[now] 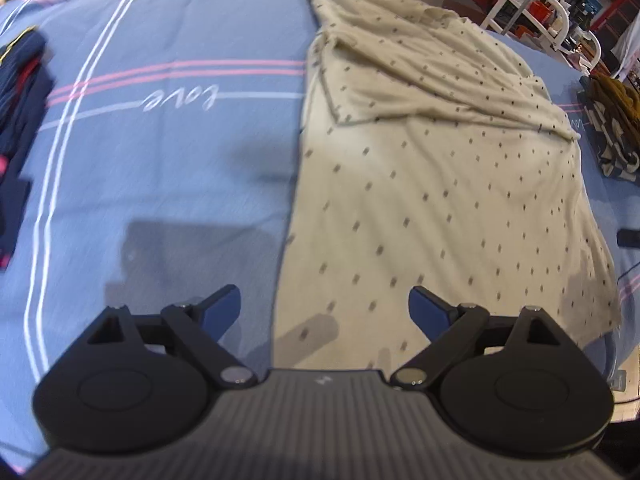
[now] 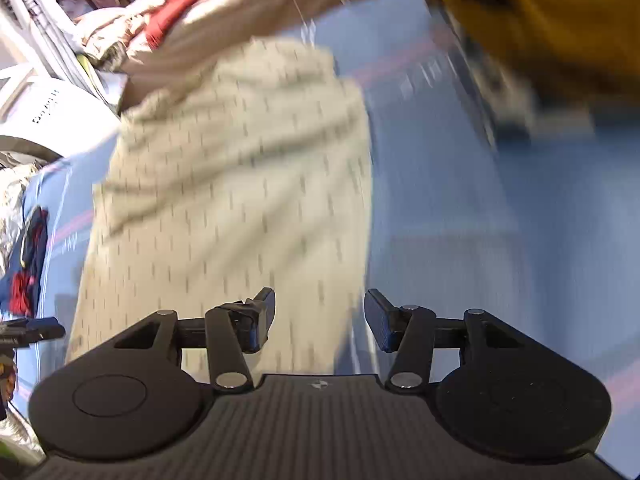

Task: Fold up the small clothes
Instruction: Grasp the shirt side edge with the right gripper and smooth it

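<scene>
A cream garment with small dark dots [image 1: 436,184] lies partly folded on a blue striped sheet [image 1: 172,168], its far part wrinkled and doubled over. My left gripper [image 1: 325,308] is open and empty, hovering over the garment's near left edge. In the right wrist view, which is motion-blurred, the same garment [image 2: 240,184] lies ahead. My right gripper [image 2: 320,318] is open and empty above the garment's near right edge.
A stack of dark blue and red clothes [image 1: 20,92] sits at the left edge of the sheet. A mustard and patterned pile [image 1: 612,120] sits at the right, also in the right wrist view [image 2: 532,12]. White furniture [image 1: 532,8] and clutter stand beyond the bed.
</scene>
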Demonstrator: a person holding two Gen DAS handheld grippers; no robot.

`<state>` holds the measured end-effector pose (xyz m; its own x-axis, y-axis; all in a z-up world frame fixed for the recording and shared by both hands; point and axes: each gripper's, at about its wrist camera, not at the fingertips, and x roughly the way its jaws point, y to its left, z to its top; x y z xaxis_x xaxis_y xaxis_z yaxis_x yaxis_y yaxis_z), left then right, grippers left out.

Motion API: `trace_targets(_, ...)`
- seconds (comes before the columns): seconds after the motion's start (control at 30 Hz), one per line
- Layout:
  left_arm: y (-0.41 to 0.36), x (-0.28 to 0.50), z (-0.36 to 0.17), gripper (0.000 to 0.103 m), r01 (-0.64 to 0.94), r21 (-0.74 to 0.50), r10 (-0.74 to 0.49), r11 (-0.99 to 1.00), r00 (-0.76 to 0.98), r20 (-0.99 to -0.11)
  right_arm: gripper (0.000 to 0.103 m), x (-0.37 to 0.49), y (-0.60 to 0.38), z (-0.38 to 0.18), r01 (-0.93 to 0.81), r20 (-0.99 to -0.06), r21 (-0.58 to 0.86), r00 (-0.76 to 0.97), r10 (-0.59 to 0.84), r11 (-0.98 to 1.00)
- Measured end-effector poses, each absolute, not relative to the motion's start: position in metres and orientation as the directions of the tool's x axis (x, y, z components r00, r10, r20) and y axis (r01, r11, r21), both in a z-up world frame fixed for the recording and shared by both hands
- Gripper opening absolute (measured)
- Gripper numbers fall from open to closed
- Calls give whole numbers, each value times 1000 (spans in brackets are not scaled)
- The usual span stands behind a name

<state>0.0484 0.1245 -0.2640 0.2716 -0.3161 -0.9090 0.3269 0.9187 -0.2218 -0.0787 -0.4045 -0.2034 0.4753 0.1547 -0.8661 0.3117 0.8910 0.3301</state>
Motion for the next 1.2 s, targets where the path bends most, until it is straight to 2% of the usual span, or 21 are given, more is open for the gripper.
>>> trace_targets(0.1, 143, 30, -269, 92, 323, -255, -341, 911, 247, -907, 85, -117, -392, -211, 346, -881, 328, 449, 152, 879)
trace_targets(0.17, 146, 24, -275, 86, 323, -300, -376, 897, 204, -904, 85, -133, -386, -218, 372, -887, 339, 431, 162, 864)
trace_targets(0.3, 142, 21, -288, 78, 307, -294, -361, 905, 194, -912, 85, -149, -373, -225, 392, -900, 298, 420, 119, 870)
trace_targets(0.37, 141, 22, -293, 64, 281, -331, -391, 901, 191, -900, 89, -156, -373, -229, 412, -898, 304, 424, 114, 859)
trace_targets(0.43, 137, 23, -296, 59, 268, -330, -386, 905, 196, -901, 91, -159, -373, -236, 428, -910, 296, 399, 115, 854)
trace_targets(0.47, 135, 23, -296, 51, 270, -321, -379, 908, 201, -903, 90, -160, -372, -236, 433, -913, 277, 398, 95, 858)
trace_targets(0.5, 134, 23, -295, 41, 267, -317, -375, 910, 206, -904, 90, -162, -372, -235, 448, -910, 270, 408, 74, 853)
trace_targets(0.53, 135, 24, -296, 18, 255, -325, -380, 911, 207, -902, 90, -165, -373, -234, 466, -900, 286, 431, 67, 837)
trace_targets(0.57, 135, 25, -298, 4, 233, -347, -393, 909, 196, -898, 92, -165, -374, -233, 472, -889, 308, 453, 73, 826)
trace_targets(0.63, 135, 28, -304, 4, 183, -399, -429, 898, 174, -886, 97, -160, -373, -239, 470, -888, 333, 448, 105, 818)
trace_targets(0.7, 129, 30, -307, 4, 189, -397, -428, 898, 166, -889, 98, -155, -370, -243, 471, -892, 332, 438, 110, 817)
trace_targets(0.73, 127, 31, -307, 3, 193, -391, -423, 900, 166, -891, 95, -152, -367, -243, 459, -885, 346, 448, 123, 818)
trace_targets(0.77, 126, 32, -306, 2, 187, -394, -424, 900, 165, -890, 69, -148, -365, -242, 444, -880, 363, 453, 144, 820)
trace_targets(0.8, 126, 33, -305, 2, 180, -401, -430, 898, 165, -888, 36, -144, -361, -242, 430, -885, 360, 439, 156, 828)
trace_targets(0.87, 127, 33, -305, 2, 174, -411, -438, 895, 168, -883, 16, -138, -354, -244, 418, -902, 335, 401, 159, 844)
trace_targets(0.9, 129, 32, -304, 2, 164, -419, -444, 893, 170, -880, 12, -137, -354, -245, 425, -902, 344, 397, 169, 837)
trace_targets(0.97, 135, 30, -298, 1, 135, -442, -460, 887, 184, -868, 10, -139, -357, -243, 452, -903, 349, 397, 165, 821)
trace_targets(1.2, 161, 9, -274, 1, 140, -426, -446, 894, 179, -877, 9, -157, -347, -221, 413, -903, 373, 366, 224, 831)
